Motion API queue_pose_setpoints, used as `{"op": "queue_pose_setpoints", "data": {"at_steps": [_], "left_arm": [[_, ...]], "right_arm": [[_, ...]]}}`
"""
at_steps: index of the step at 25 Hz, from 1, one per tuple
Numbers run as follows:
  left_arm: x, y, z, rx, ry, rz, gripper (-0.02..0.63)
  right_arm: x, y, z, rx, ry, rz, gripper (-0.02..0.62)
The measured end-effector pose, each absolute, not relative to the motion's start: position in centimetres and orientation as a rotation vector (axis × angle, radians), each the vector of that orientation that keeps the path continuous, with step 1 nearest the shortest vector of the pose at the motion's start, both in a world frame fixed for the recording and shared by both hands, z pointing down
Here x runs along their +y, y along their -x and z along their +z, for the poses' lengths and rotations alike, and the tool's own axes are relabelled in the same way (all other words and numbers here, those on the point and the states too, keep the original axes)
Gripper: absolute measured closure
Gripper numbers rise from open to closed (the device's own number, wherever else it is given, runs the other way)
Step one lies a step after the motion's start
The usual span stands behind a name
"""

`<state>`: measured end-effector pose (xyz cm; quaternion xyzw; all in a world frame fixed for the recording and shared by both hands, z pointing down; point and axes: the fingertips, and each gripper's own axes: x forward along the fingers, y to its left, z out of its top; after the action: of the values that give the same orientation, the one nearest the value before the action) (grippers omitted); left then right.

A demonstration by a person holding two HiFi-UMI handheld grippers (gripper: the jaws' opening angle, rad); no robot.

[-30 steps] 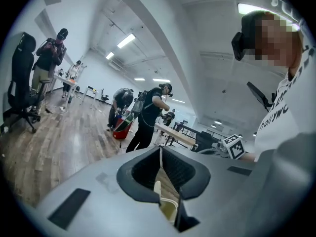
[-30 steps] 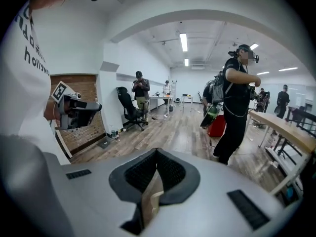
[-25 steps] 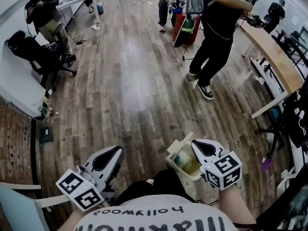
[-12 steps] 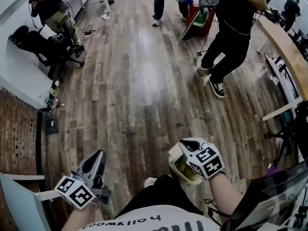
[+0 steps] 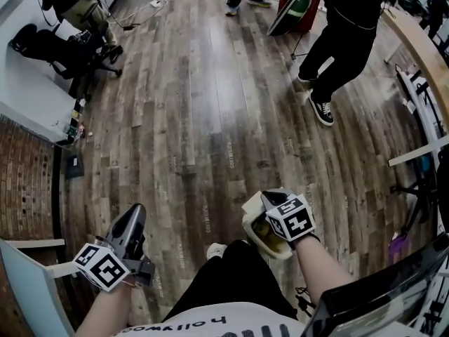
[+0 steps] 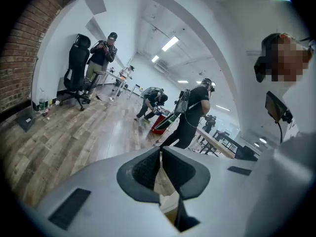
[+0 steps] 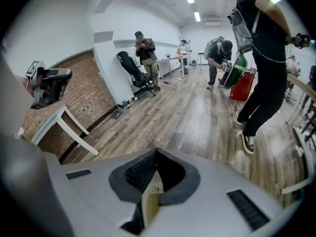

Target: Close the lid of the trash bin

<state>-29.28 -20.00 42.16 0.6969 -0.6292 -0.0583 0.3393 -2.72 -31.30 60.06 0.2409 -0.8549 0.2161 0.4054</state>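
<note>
Lid (image 7: 148, 197) of the cream trash bin (image 5: 260, 241) shows as a thin pale panel pinched between the jaws of the right claw (image 5: 272, 199), which are pressed in on it from both sides. The bin itself sits at the near right over the wooden floor (image 5: 203, 118), just beside the person's dark trouser leg (image 5: 231, 276). The left claw (image 5: 135, 215) hangs at the near left, well apart from the bin, its jaws pressed together at the tips with nothing between them, pointing toward the far side of the room.
</note>
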Motion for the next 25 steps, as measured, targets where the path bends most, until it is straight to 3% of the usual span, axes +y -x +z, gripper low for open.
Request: {"op": "queue_pose_setpoints", "data": {"at_steps": [6,12,25], "left_arm": [[-21.1,26.7,45.4,-1.587,-1.825,-0.022,0.586],[-22.3,24.6,46.6,-1.56,-1.794,-0.087,0.586],[-23.1,13.7,51.0,-1.333,-1.845,-0.003,0.586]], "right_arm": [[-31.2,2.4,61.7,-2.116,-0.597,0.506,0.589],[-30.5,1.5,61.4,-2.088,-0.61,0.532,0.589],[-26.1,-6.2,63.3,-2.047,-0.672,0.582,0.589]]}}
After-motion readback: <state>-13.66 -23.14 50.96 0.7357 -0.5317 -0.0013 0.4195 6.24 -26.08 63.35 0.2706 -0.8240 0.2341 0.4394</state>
